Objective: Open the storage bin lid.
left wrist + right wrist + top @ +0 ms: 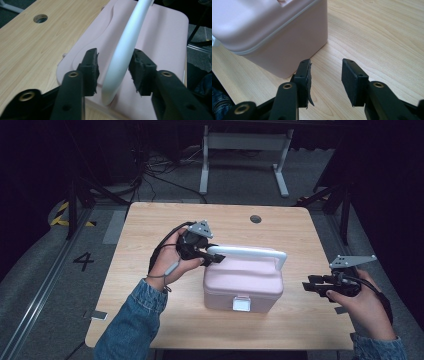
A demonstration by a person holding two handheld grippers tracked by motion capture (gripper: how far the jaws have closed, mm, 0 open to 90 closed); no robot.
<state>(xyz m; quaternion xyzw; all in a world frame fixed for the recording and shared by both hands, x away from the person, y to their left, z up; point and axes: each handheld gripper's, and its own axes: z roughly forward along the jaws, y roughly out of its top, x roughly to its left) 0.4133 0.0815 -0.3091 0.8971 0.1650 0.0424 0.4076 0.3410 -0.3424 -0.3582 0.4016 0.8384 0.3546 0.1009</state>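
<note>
Pink box [243, 284] sits on the desk [150, 225] a little right of the middle and nearer the front edge than the back one, its white latch [242, 304] facing me. In the high view its white handle [250, 252] stands raised over the lid, running left to right. My left gripper [216, 257] reaches in from the left and meets the left end of that handle. My right gripper [306, 285] hangs just off the box's right side, apart from it, its tips aimed at the wall of the box, close to the desk's right edge.

From the left gripper view I see the handle [125, 52] passing between my two pads. It lies close against the right pad [140, 72], while a narrow gap shows between it and the left pad [91, 71]. So the jaws straddle the handle without clamping it; I count them as open around it. The pink lid [160, 37] spreads out beneath, and the round cable hole [40, 18] near the desk's back edge shows at upper left.

From the right gripper view my jaws stand apart with bare desk [374, 32] between them. The box's lower corner [287, 60] lies just beyond the left pad [304, 75], near it, though I cannot tell whether they touch.
</note>
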